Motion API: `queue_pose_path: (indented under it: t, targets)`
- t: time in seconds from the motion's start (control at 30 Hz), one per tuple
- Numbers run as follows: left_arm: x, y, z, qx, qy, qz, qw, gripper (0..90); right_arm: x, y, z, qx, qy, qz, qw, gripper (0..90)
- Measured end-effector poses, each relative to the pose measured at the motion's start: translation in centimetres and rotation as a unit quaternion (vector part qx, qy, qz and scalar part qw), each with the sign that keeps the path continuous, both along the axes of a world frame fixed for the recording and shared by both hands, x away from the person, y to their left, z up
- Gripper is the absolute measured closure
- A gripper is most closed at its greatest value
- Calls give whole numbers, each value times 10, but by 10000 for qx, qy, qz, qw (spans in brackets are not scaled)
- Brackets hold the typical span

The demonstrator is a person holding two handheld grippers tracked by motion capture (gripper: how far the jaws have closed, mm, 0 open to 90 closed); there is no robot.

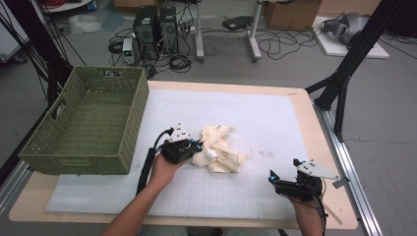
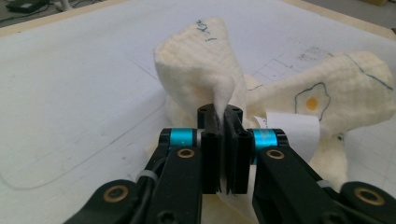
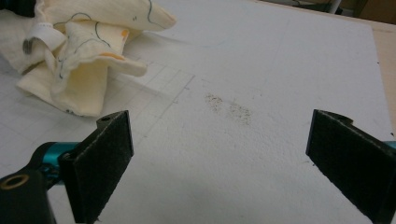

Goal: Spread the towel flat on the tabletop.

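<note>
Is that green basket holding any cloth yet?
No, the green basket shows a bare woven floor in the high view, and the cream cloth lies on the white mat beside it.

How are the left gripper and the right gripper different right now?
The left gripper has its fingers shut on a fold of the cream cloth; the right gripper stands wide open with nothing between its fingers. The left is at the cloth, the right apart from it over the bare white mat. Both have black fingers.

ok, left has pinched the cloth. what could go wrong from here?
1. The left gripper holds only a thin fold of the cream cloth; it may slip out on lifting.
2. The cloth is crumpled, so it may hang unevenly and catch the green basket rim.
3. The right gripper is open and apart, giving no support.
</note>
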State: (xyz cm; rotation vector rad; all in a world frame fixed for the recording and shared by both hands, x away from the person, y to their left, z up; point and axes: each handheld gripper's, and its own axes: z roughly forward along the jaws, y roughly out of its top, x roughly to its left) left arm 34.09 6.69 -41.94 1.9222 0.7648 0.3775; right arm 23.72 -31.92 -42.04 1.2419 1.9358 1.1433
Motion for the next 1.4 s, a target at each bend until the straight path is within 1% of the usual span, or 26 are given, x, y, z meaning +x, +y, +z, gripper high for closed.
queue_pose_path:
  t: [0.03,0.17,0.2,0.23,0.3,0.33,0.37,0.4,0.47,0.53,0.57,0.63,0.7,0.73,0.77,0.8,0.83,0.9,0.93,0.97,1.03,1.13,1.23,1.3,1.33,1.4]
  targets:
    - [-1,3,0,-21,-27,11,10000,866,0,1,0,-17,1,7,10000,65]
    - [-8,20,1,-220,-67,32,9997,867,1,4,1,-8,9,44,10000,66]
    - [-9,25,1,-219,-77,24,9997,866,1,5,1,2,1,54,10000,67]
    - [-11,30,2,-236,-108,35,9997,865,2,6,2,-34,-28,73,10000,85]
    - [-15,41,4,-353,-164,83,9992,865,2,9,4,-147,-15,194,9997,188]
    - [-17,47,5,-361,-200,105,9991,866,2,11,4,-214,-31,259,9994,195]
    - [-18,52,5,-376,-223,126,9990,865,2,14,5,-224,2,298,9993,216]
    - [-20,58,5,-381,-235,153,9989,865,2,16,6,-201,14,353,9992,232]
    - [-20,65,3,-374,-189,215,9989,865,4,20,7,-148,12,404,9991,234]
    - [-20,69,3,-372,-195,246,9988,865,8,24,9,-73,46,456,9989,256]
    - [-20,70,3,-398,-218,262,9986,865,10,27,10,-73,49,514,9986,278]
    - [-21,70,3,-352,-238,238,9988,865,17,34,13,-59,98,677,9976,359]
    - [-21,71,2,-324,-233,229,9989,865,26,47,17,-216,116,933,9953,437]
    - [-21,71,0,-318,-216,212,9990,864,30,53,18,-248,138,1026,9943,470]
    - [-21,70,-1,-294,-204,218,9991,863,38,62,19,-326,198,1193,9921,492]
    - [-21,69,-2,-246,-182,200,9993,863,42,68,19,-361,222,1269,9910,494]
    - [-21,69,-2,-225,-184,198,9994,863,50,78,20,-366,307,1394,9891,500]
    - [-21,68,-2,-194,-222,178,9994,863,61,91,19,-382,383,1538,9866,516]
    - [-21,68,-2,-199,-228,171,9994,862,67,98,19,-454,394,1594,9854,548]
    - [-21,68,-2,-200,-226,173,9994,862,73,106,18,-600,389,1686,9831,570]
    - [-21,68,-2,-225,-245,131,9994,861,81,118,16,-664,418,1820,9802,597]
    - [-22,67,-2,-236,-304,101,9992,861,93,133,11,-609,587,2054,9750,577]
    - [-23,66,-2,-221,-334,68,9992,861,100,143,6,-545,592,2241,9712,459]
    - [-23,66,-2,-232,-340,63,9991,861,104,148,2,-499,582,2389,9680,449]
    - [-23,65,-2,-226,-337,72,9992,861,106,152,0,-519,619,2402,9674,451]
    - [-23,65,-2,-216,-332,63,9992,862,112,157,-7,-664,786,2422,9648,471]
